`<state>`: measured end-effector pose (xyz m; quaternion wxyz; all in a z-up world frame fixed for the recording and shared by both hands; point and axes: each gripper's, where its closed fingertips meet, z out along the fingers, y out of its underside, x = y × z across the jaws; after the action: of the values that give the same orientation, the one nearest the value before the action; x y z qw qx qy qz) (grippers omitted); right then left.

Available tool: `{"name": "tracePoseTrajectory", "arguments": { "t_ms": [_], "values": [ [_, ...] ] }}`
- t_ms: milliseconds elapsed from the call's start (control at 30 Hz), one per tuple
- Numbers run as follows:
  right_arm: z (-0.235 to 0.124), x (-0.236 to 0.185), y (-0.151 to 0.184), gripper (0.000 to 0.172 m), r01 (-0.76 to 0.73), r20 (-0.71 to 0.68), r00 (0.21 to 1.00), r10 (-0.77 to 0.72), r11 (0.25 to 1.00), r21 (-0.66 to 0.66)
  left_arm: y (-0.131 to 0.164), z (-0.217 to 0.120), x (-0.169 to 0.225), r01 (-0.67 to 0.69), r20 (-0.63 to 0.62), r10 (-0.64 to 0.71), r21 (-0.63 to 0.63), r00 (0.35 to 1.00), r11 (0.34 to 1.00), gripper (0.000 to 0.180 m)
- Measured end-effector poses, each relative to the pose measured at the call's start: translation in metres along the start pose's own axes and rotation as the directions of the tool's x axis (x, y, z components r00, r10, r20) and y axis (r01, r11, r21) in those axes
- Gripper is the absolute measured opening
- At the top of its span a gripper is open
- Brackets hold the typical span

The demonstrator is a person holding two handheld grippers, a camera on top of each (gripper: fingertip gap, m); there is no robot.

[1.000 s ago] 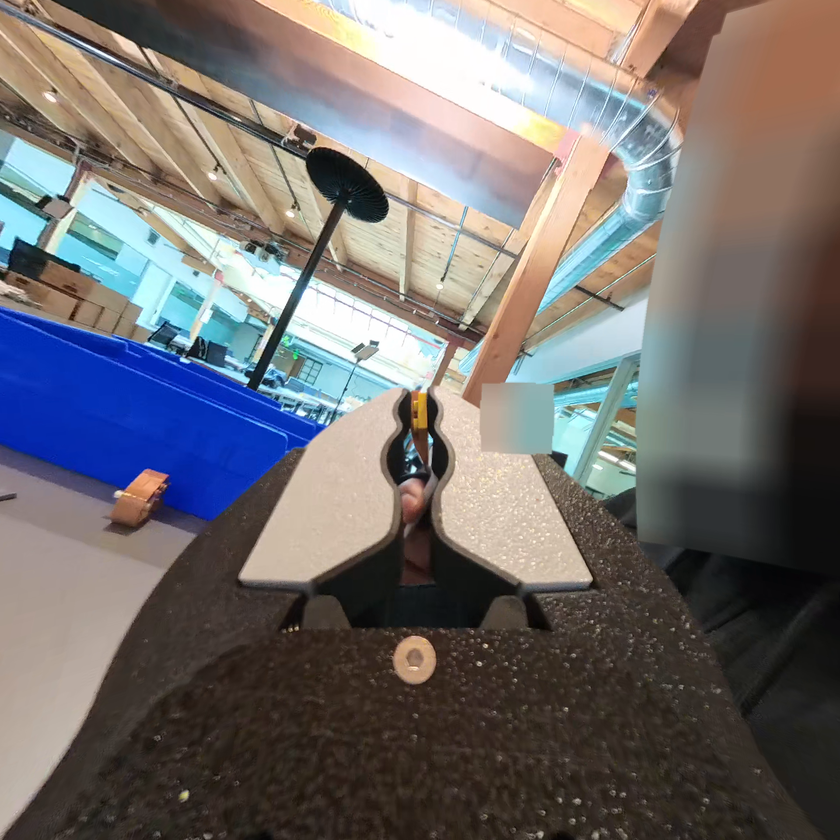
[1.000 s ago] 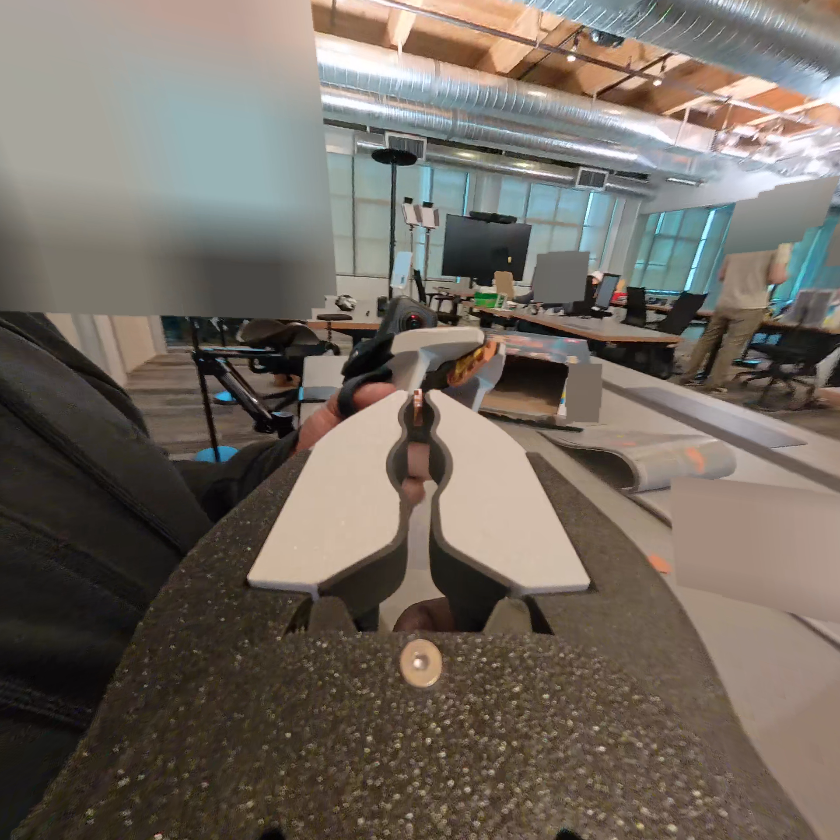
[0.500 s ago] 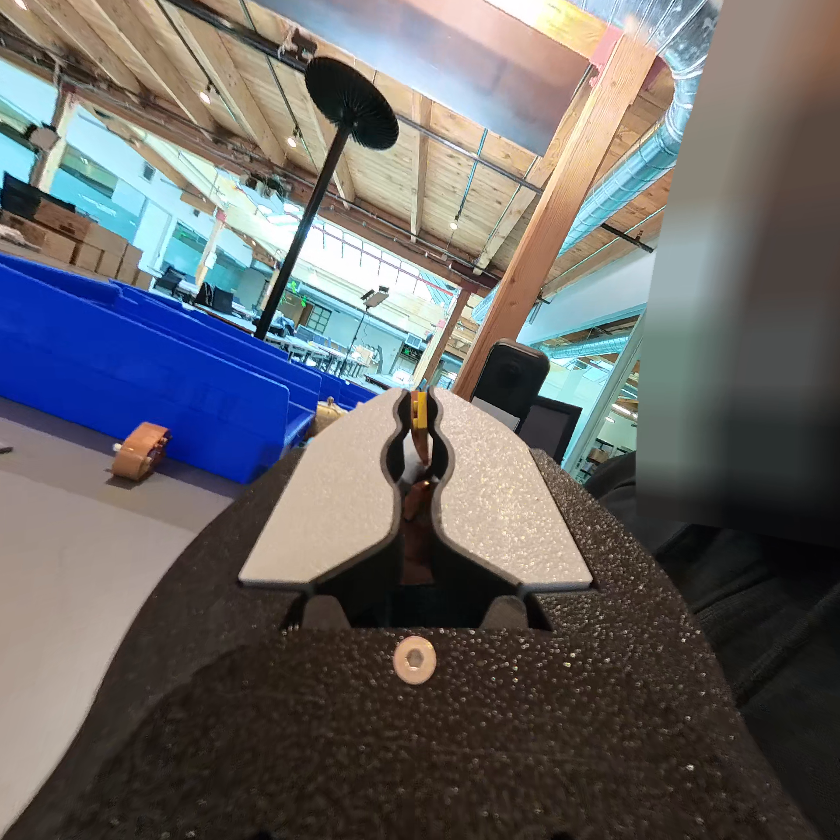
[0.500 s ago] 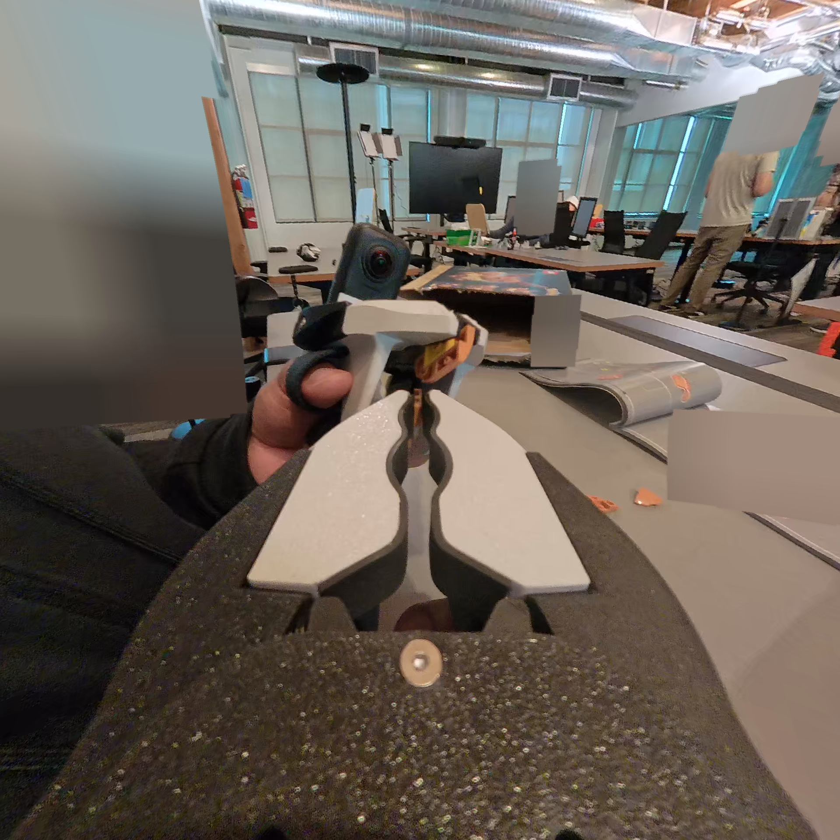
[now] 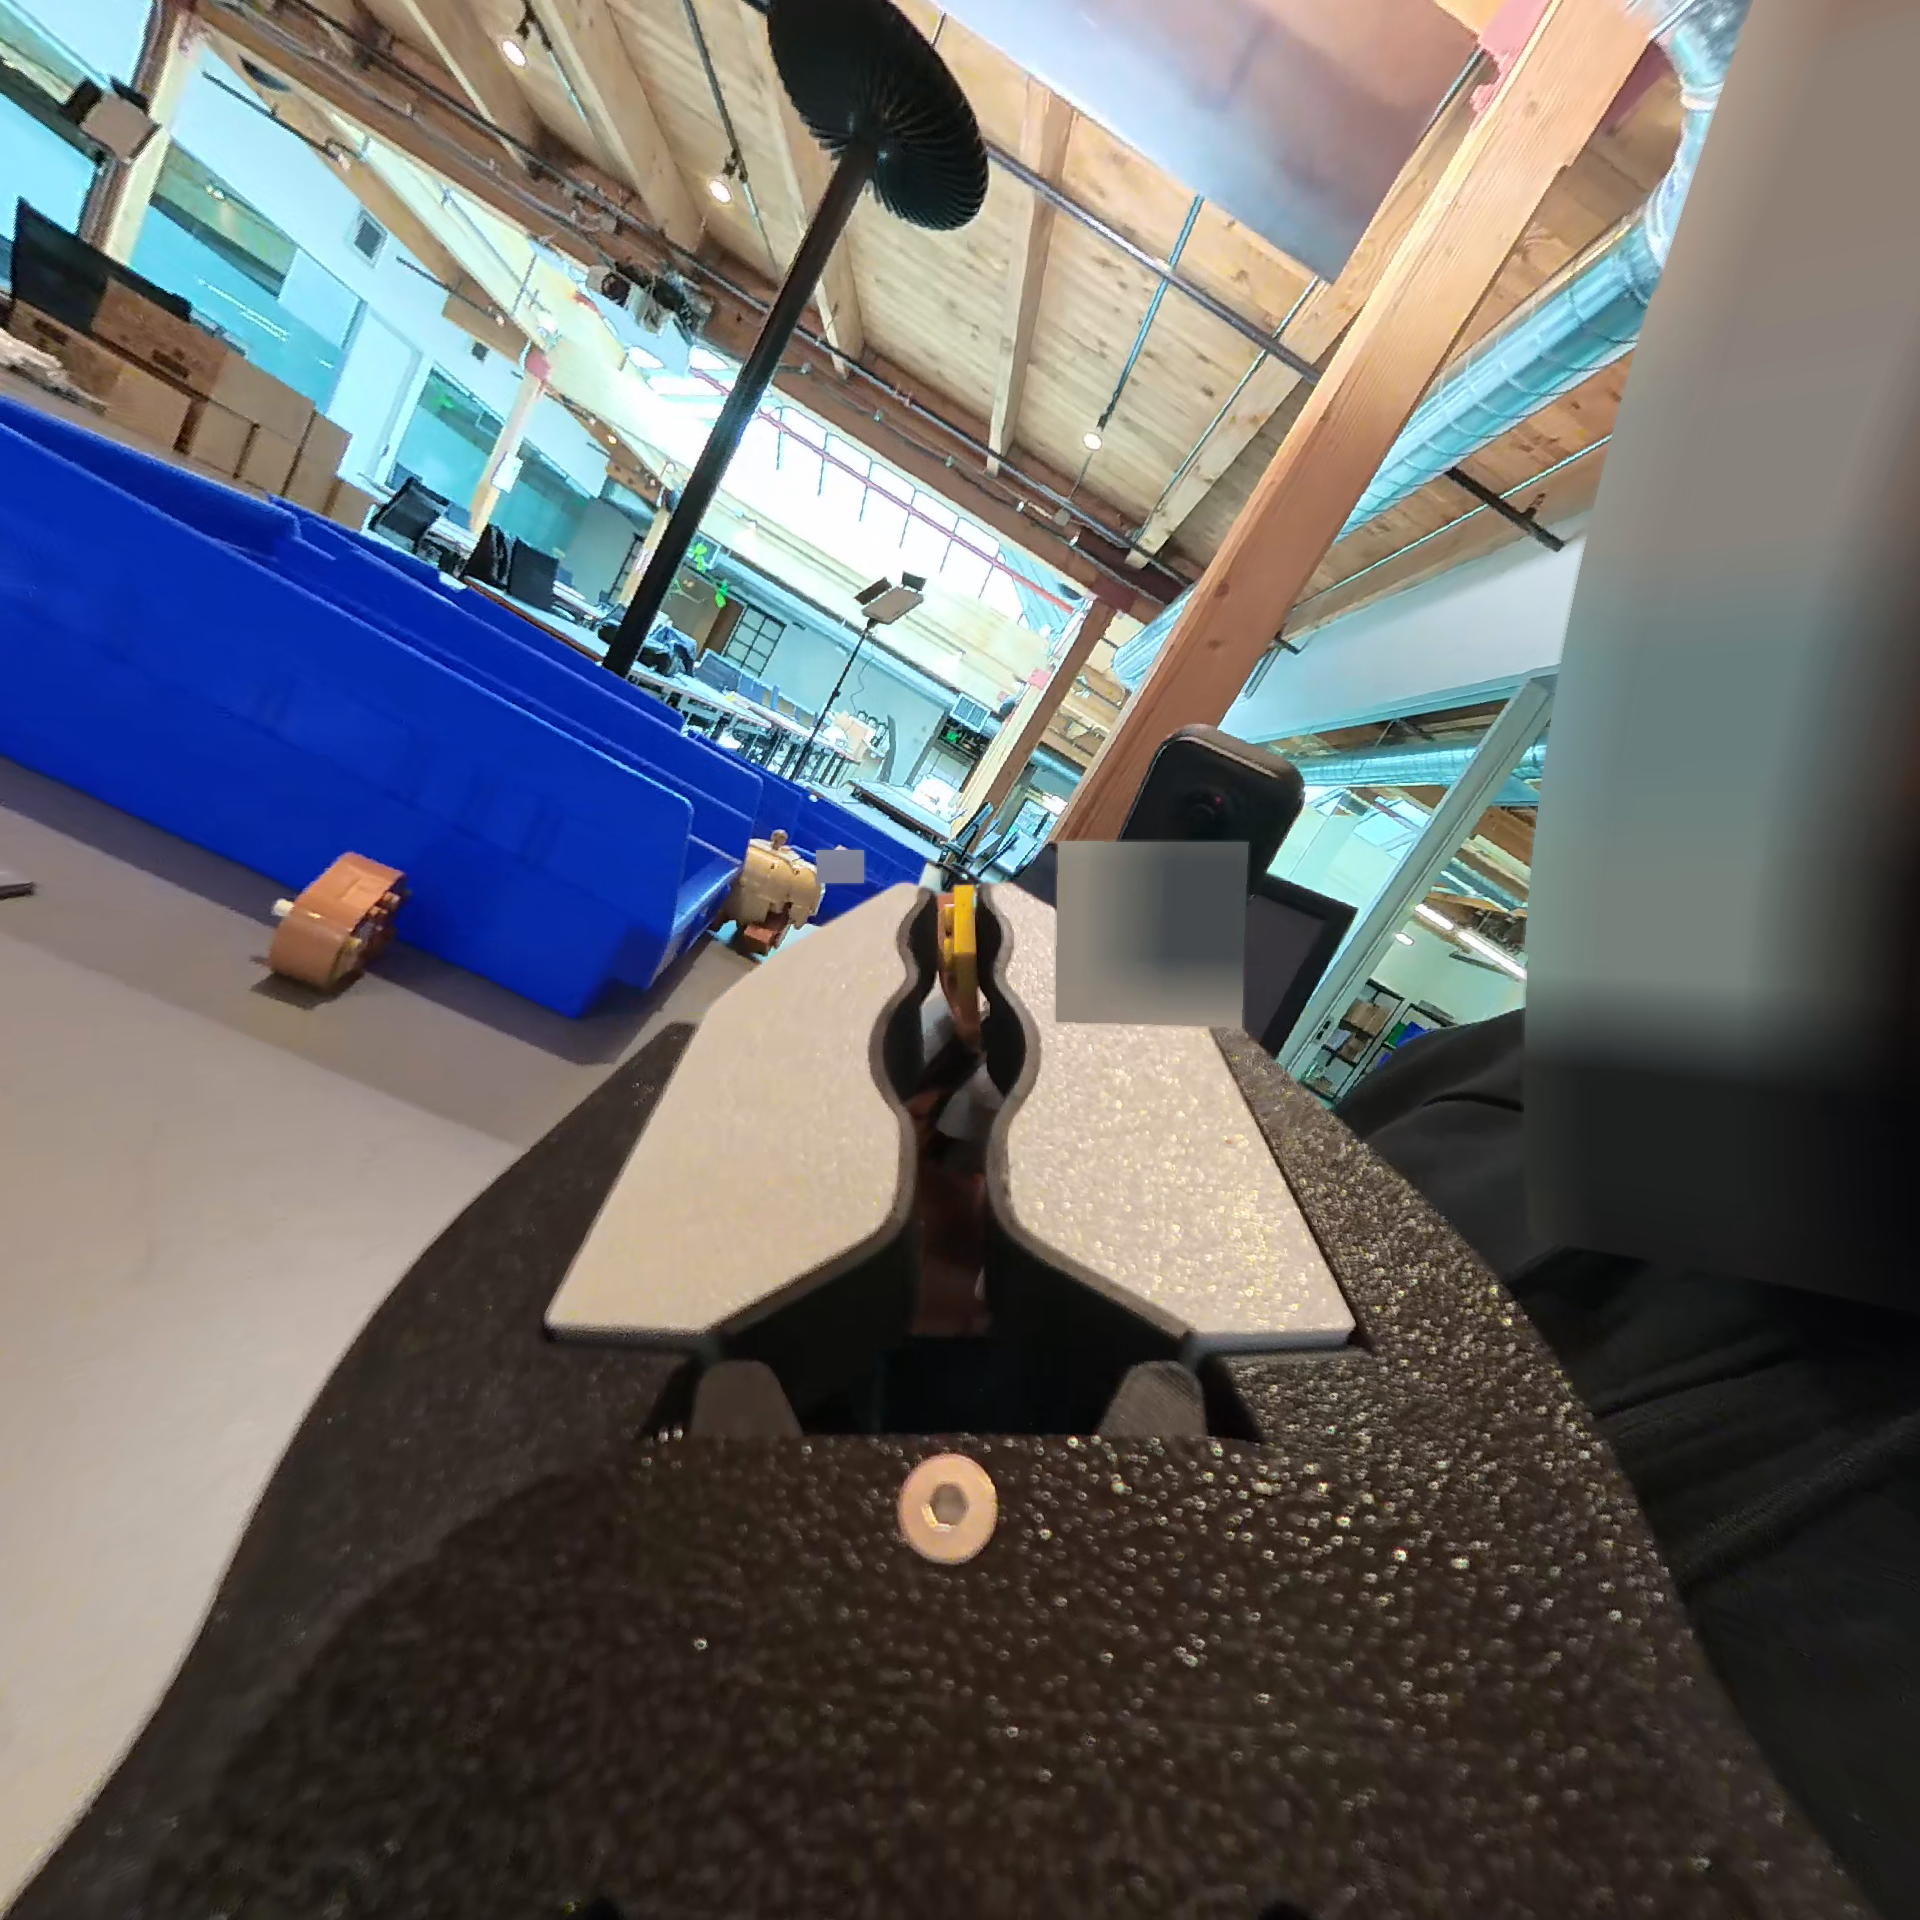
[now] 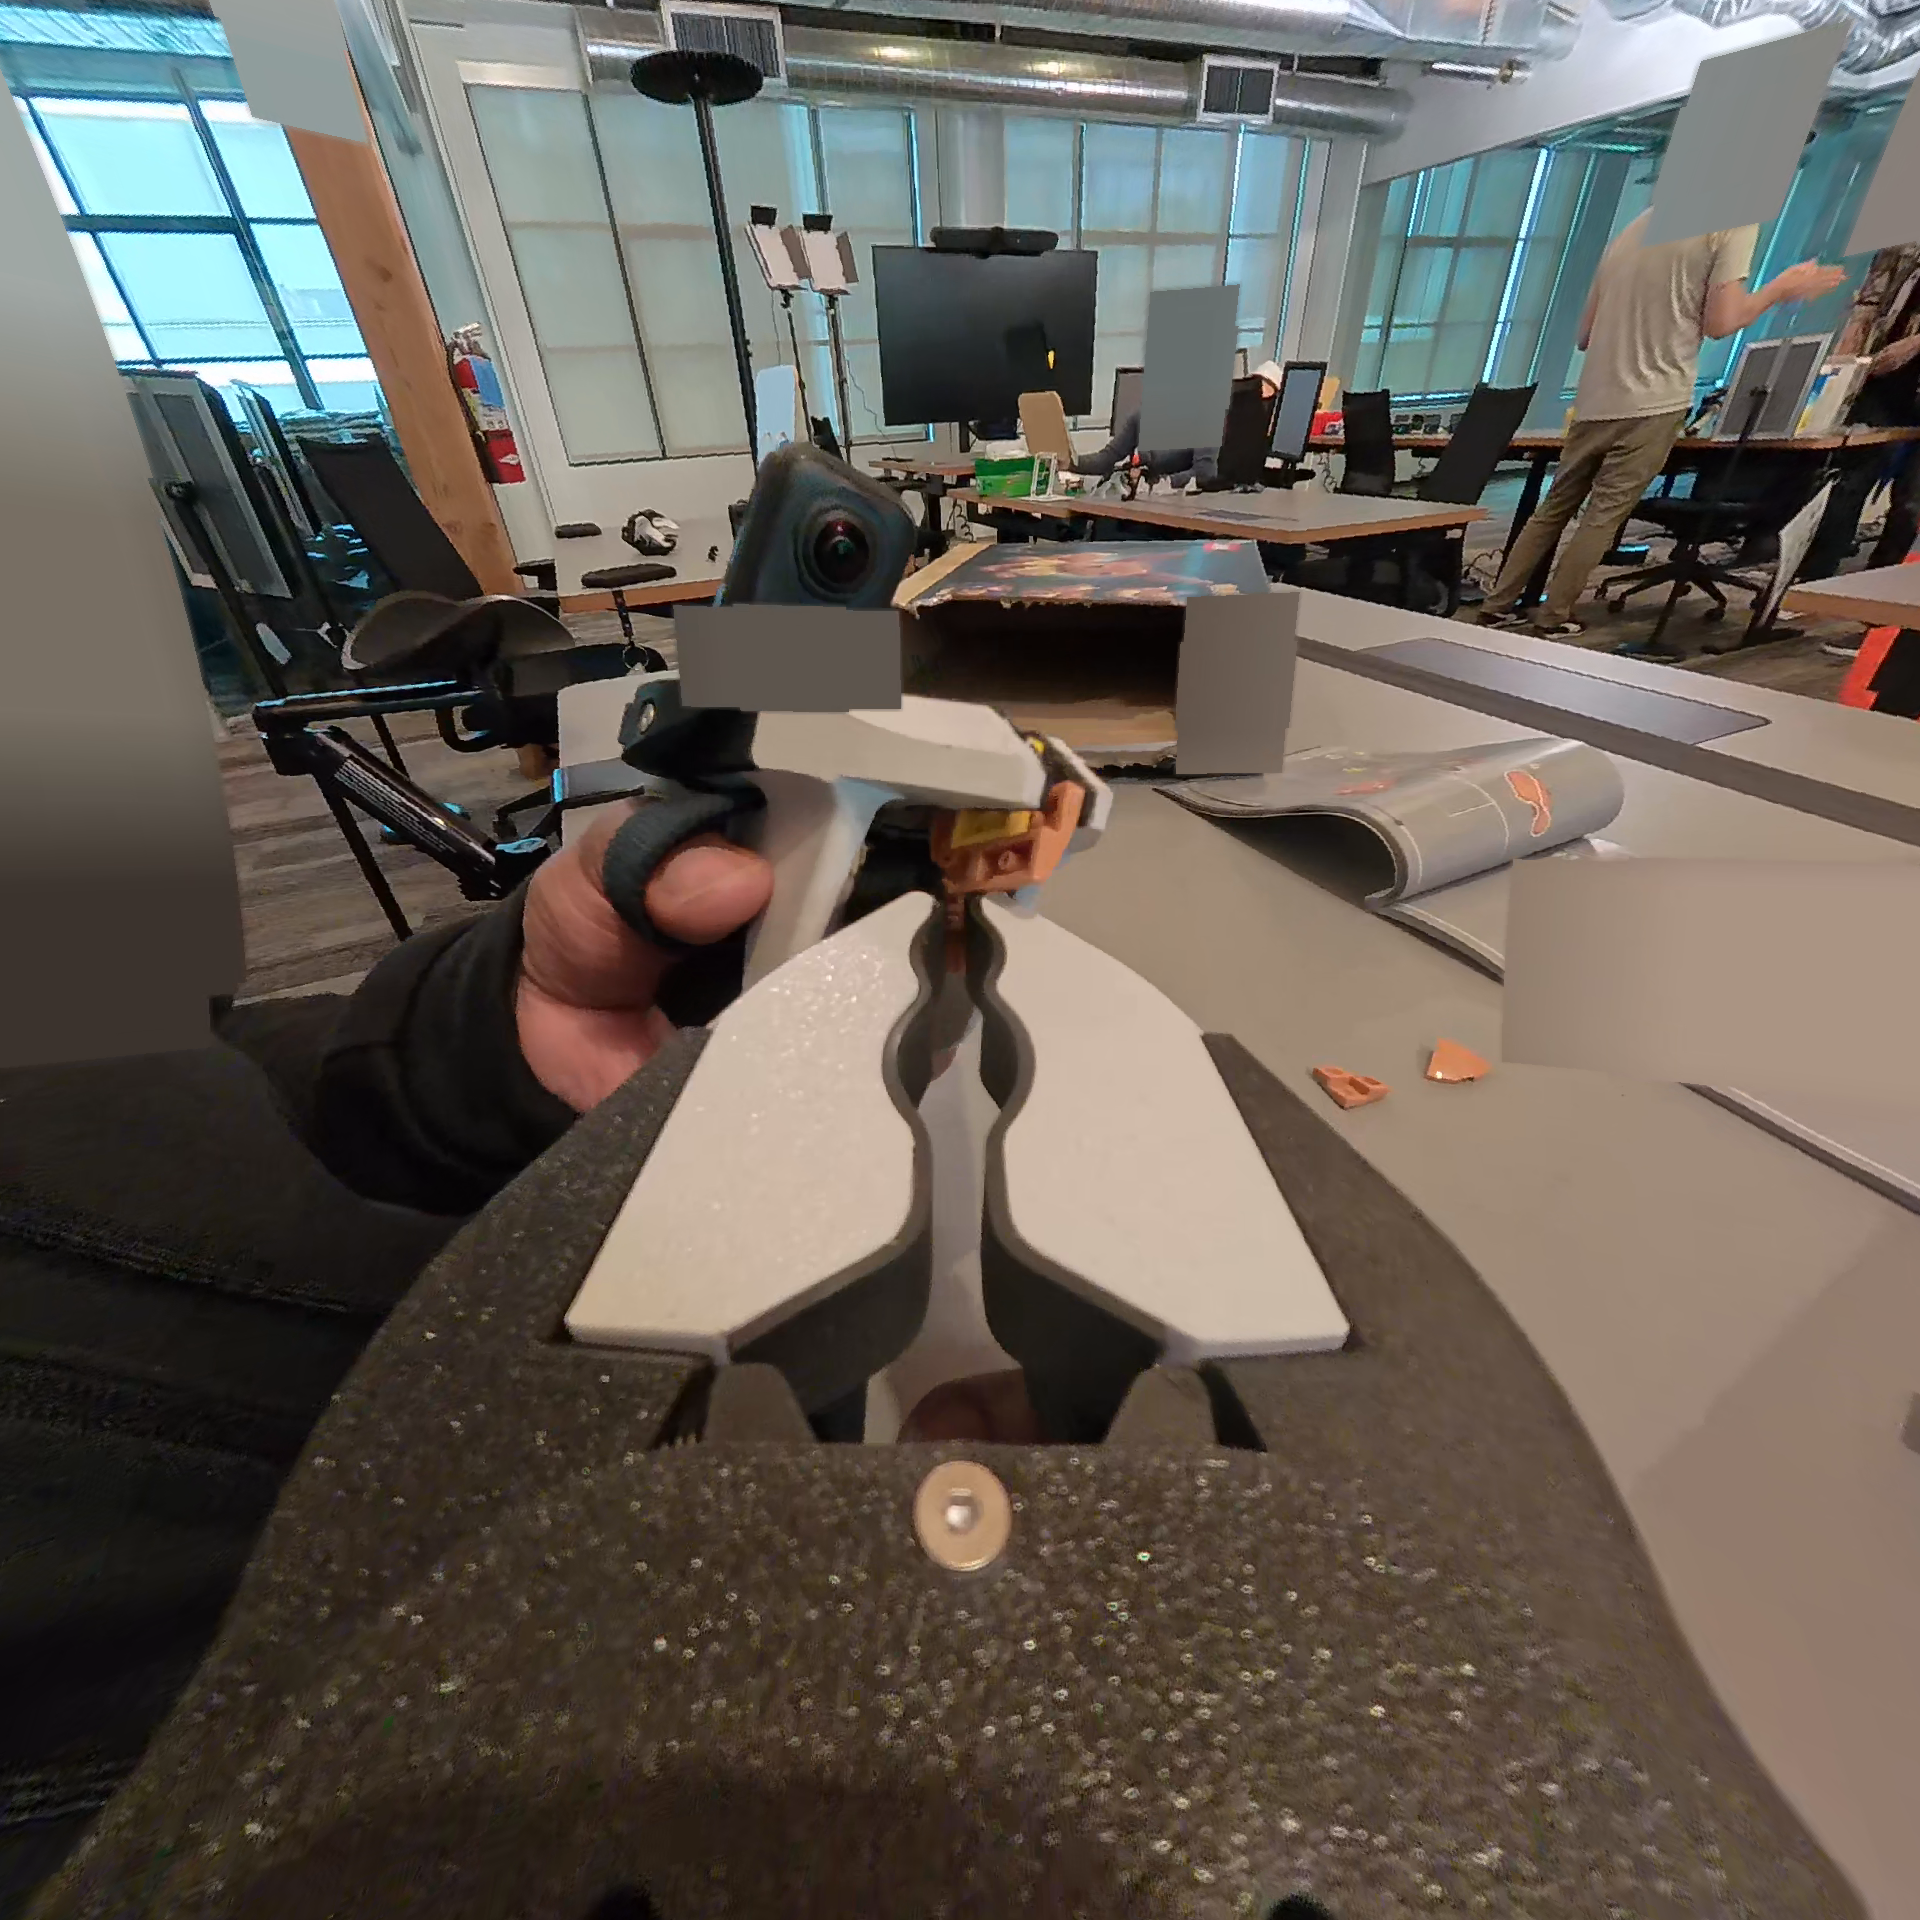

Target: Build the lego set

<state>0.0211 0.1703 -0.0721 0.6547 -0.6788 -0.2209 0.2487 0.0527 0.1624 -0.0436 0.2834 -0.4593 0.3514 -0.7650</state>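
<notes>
Now the left hand-held gripper (image 5: 958, 914) pinches a yellow-and-brown brick piece (image 5: 962, 930), and the right hand-held gripper (image 6: 961, 920) pinches its brown bottom part (image 6: 954, 920); loose orange bricks (image 6: 1351, 1086) lie on the surface (image 6: 1299, 1039) to its right

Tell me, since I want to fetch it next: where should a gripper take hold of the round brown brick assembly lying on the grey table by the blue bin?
Probably across the two flat round faces of the round brown brick assembly, coming from above. It stands on its curved edge beside the blue bin, so the faces offer parallel surfaces; the small white pin on its left side is best avoided.
</notes>
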Motion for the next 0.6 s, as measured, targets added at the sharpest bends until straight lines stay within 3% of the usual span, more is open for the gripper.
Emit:
{"name": "tracePoseTrajectory", "arguments": {
  "t_ms": [600],
  "values": [
    [-0.004,0.006,0.006,0.003,-0.035,0.001,0.999,0.036,0.999,-0.032,0.011,-0.001,-0.005,-0.158,0.082,0.170,-0.134,0.982,0.978,0.006]
  ]
}}
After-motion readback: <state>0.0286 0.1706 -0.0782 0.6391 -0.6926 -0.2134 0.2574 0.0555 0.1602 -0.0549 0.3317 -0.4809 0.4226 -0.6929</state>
